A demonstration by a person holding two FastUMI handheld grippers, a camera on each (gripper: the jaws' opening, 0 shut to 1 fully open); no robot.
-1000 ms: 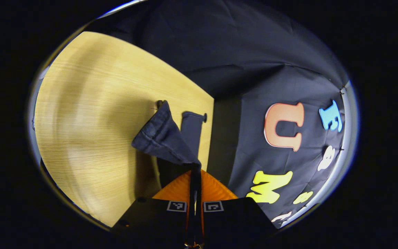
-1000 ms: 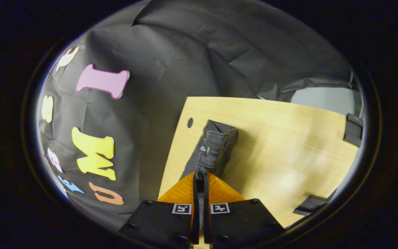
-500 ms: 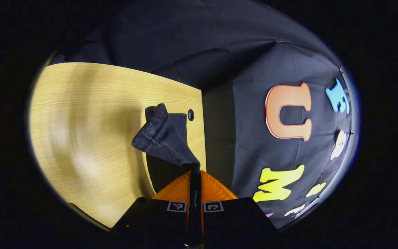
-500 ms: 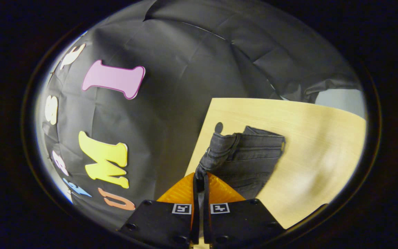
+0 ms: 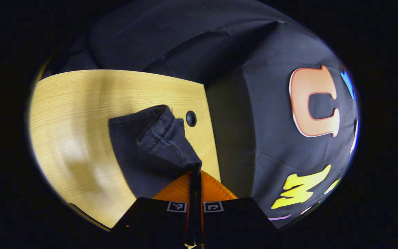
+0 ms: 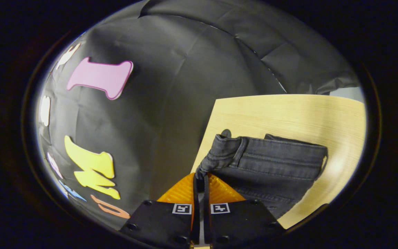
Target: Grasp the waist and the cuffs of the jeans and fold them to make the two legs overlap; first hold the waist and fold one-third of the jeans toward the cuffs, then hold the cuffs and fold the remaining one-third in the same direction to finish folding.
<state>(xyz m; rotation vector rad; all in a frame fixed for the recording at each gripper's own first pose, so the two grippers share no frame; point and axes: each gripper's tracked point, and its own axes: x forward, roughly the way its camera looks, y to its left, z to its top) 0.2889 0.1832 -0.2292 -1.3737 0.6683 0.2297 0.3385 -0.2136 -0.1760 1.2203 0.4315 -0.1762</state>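
Note:
The dark jeans [image 5: 140,152] lie partly on the wooden table [image 5: 81,103], near its corner by the booth wall. In the left gripper view, my left gripper [image 5: 195,172] is shut on a hemmed cuff end [image 5: 166,133], which rises from the table to the fingertips. In the right gripper view, my right gripper [image 6: 200,176] is shut on the end of the waistband [image 6: 226,150], where a belt loop shows. The rest of the waistband stretches right across the table [image 6: 288,114], with the jeans [image 6: 275,173] spread below it.
A round cable hole [image 5: 191,118] sits in the table near its edge, just beyond the cuff; it also peeks out behind the waistband as the cable hole [image 6: 225,132]. The table edge [image 5: 210,138] runs close beside both grippers, with the black cloth wall beyond.
Both grippers have come lower and turned. More of the jeans now lies spread on the table, where before the cloth hung bunched from the fingers. Both grips have held.

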